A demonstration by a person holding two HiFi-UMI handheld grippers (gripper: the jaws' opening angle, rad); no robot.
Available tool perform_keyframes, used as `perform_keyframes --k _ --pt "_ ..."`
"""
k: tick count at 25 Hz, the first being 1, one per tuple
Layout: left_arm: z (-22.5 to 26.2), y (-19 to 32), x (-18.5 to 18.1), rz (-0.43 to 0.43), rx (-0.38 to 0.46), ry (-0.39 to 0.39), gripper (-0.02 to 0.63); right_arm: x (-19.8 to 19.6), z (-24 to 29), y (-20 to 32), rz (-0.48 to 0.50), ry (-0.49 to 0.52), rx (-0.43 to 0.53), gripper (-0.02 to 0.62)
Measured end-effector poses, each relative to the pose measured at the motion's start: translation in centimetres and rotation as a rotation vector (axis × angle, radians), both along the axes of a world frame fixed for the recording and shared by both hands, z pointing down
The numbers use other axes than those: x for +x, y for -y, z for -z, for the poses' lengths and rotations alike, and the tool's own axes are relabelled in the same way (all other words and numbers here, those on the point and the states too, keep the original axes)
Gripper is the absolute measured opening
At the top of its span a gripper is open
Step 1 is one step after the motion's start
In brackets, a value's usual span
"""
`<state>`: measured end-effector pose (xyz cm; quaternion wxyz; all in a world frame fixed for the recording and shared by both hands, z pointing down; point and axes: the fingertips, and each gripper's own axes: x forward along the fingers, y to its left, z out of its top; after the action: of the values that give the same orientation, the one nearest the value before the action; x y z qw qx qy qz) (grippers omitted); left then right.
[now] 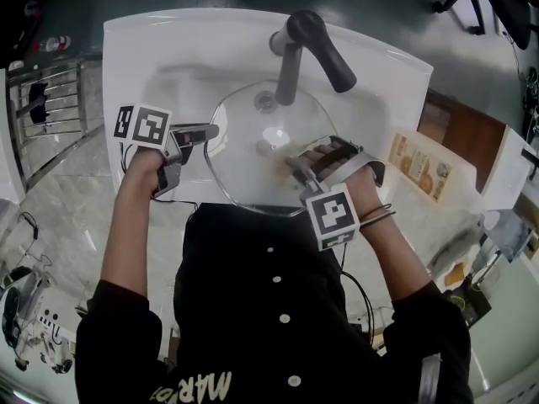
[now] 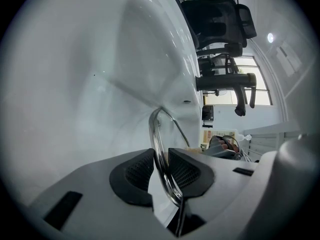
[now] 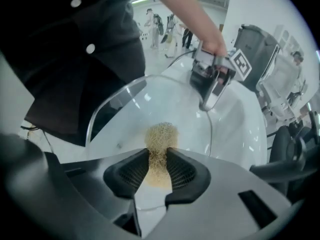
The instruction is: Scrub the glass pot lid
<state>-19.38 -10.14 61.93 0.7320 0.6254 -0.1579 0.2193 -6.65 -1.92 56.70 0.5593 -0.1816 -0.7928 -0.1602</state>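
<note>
White washbasin (image 1: 126, 49), grey tap (image 1: 310, 50) at its rear edge. Glass pot lid (image 1: 253, 171) held over the bowl, towards the front edge. Left gripper (image 2: 161, 173) clamped on the lid's steel rim (image 2: 153, 134). Right gripper (image 3: 157, 171) clamped on a tan scouring pad (image 3: 161, 134), which is pressed against the glass.

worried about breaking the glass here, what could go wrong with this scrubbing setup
1. The left hand-held gripper clamps only the thin metal rim of the glass lid. Scrubbing pressure could twist it loose and drop it into the sink.
2. The right hand-held gripper pinches just one end of the scrubber, which might pull out.
3. The faucet stands over the lid, so lifting could knock them together.
</note>
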Motion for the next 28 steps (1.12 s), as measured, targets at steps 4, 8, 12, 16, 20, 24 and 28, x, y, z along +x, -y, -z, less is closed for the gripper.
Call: perform_keyframes --k 4,8,12,16,20,24,28 --pt "-0.2 -0.1 0.0 -0.005 -0.002 0.009 0.109 -6.5 1.2 0.4 -0.047 0.134 0.011 0.123" --pt "-0.1 -0.1 0.1 0.003 0.001 0.008 0.109 -10.0 1.5 -0.1 -0.041 0.197 0.013 0.123" --pt "-0.3 -0.1 0.1 -0.01 0.007 0.022 0.109 -10.5 1.0 -0.9 0.029 0.183 0.022 0.123" --pt "-0.3 -0.1 0.1 -0.011 0.01 0.022 0.109 -9.8 1.2 -2.0 0.087 0.19 -0.007 0.121" --pt "-0.3 -0.1 0.1 -0.013 0.009 0.022 0.109 -8.8 1.8 -3.2 0.136 0.209 -0.027 0.121" --pt "-0.3 -0.1 0.1 -0.015 0.011 0.021 0.109 -7.8 2.5 -4.2 0.169 0.22 -0.038 0.121" --pt "-0.3 -0.2 0.0 -0.017 0.009 0.02 0.109 -6.7 2.8 -4.9 0.197 0.221 -0.044 0.121"
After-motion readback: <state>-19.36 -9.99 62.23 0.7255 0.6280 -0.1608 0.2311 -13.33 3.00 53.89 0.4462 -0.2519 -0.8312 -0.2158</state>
